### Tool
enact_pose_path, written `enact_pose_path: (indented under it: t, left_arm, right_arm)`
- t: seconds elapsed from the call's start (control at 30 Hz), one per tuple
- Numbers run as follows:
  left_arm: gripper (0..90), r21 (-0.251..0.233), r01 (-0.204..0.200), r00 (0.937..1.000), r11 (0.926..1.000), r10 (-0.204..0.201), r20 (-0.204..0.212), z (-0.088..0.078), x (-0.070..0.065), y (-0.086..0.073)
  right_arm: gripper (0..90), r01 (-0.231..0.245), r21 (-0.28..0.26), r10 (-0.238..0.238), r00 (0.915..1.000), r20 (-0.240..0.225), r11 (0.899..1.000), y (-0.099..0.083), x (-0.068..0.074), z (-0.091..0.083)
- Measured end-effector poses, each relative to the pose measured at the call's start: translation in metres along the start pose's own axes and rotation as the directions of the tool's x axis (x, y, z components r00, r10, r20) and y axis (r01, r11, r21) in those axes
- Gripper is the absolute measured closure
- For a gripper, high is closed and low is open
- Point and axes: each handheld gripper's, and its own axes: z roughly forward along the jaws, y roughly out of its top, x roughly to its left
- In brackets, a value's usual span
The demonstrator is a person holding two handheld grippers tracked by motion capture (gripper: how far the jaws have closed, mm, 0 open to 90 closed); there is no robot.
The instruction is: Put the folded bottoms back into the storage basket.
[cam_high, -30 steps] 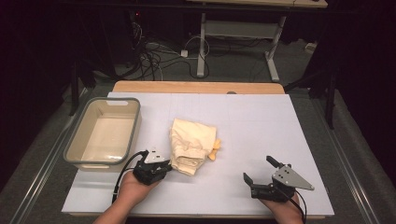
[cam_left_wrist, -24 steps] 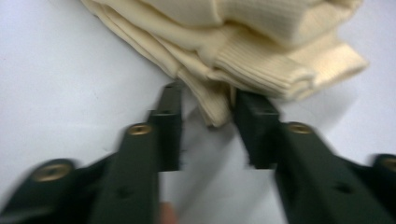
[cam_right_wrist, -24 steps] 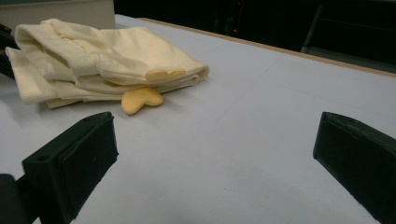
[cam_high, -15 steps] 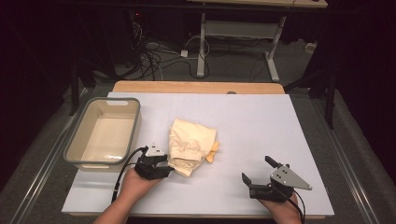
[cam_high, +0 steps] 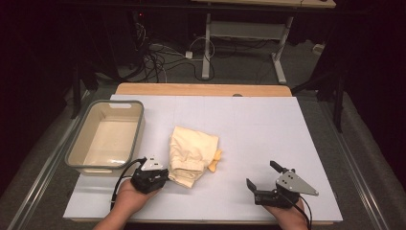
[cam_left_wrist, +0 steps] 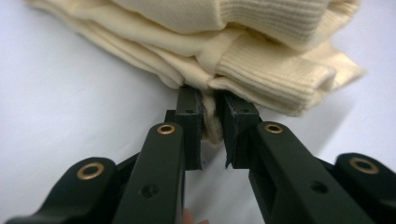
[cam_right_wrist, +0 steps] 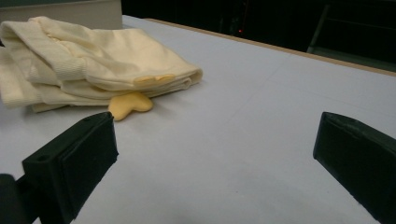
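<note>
Here, at a white-covered worktop (cam_high: 268, 124) edged at the far side by a strip of pale wood, a person's two hands each hold a black two-jaw gripper. The left gripper (cam_left_wrist: 209, 109) sits at the near left of the worktop and has just been closing: its jaws are clamped on a fold of the cream knitted garment (cam_high: 191, 153), the ribbed edge of the cloth pinched between the pads in the left gripper view. That folded garment (cam_left_wrist: 261, 56) lies a little left of the middle of the worktop, its layers stacked loosely, with a small yellow piece (cam_high: 214, 162) poking out from under its right side — seen also in the right gripper view as a rounded yellow tab (cam_right_wrist: 130, 105) resting on the white surface beneath the cloth (cam_right_wrist: 93, 60). The right gripper (cam_high: 261, 178) rests at the near right, well apart from the garment, jaws spread wide with nothing between them and a grey three-cornered plate on top. To the left of the garment stands a grey-rimmed rectangular plastic tub (cam_high: 76, 148) with a cream inside — near the left gripper but not touching it. Behind the worktop, cables trail over a dark floor around a table frame.
</note>
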Motion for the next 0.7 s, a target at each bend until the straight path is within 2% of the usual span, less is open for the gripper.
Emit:
enact_pose_path:
  t: [0.07,0.17,0.33,0.47,0.57,0.63,0.7]
  left_arm:
    - [77.0,-0.012,0.013,0.9999,0.9999,-0.013,-0.009,-0.003,0.006,-0.006]
    - [76.7,-0.033,0.038,0.9992,0.9987,-0.037,0.013,-0.003,0.01,-0.01]
    - [76.6,-0.03,0.01,0.9999,0.9995,-0.011,-0.013,-0.003,0.007,-0.01]
    - [76.5,-0.03,0.026,0.9996,0.9992,-0.026,0.008,-0.002,0.009,-0.01]
    - [76.3,-0.03,0.044,0.9987,0.9986,-0.043,0.028,-0.002,0.012,-0.01]
    - [76.3,-0.03,0.045,0.9986,0.9986,-0.044,0.03,-0.002,0.012,-0.01]
    - [76.3,-0.029,0.043,0.9987,0.9986,-0.042,0.029,-0.002,0.012,-0.01]
  right_arm:
    - [0.5,-0.002,0.002,0.002,1.0,-0.01,1.0,0.001,0.003,0.003]
    - [0.5,-0.006,0.014,0.007,0.9994,-0.033,1.0,0.004,0.009,0.011]
    - [1.1,-0.022,0.033,0.025,0.9968,-0.076,0.999,0.012,0.018,0.027]
    - [2.5,-0.051,0.049,0.057,0.9918,-0.115,0.997,0.02,0.022,0.044]
    - [4.3,-0.058,0.102,0.068,0.9924,-0.103,0.993,0.025,0.021,0.064]
    - [5.6,-0.073,0.11,0.084,0.9915,-0.1,0.991,0.026,0.019,0.073]
    - [5.8,-0.073,0.14,0.086,0.9922,-0.09,0.988,0.029,0.018,0.084]
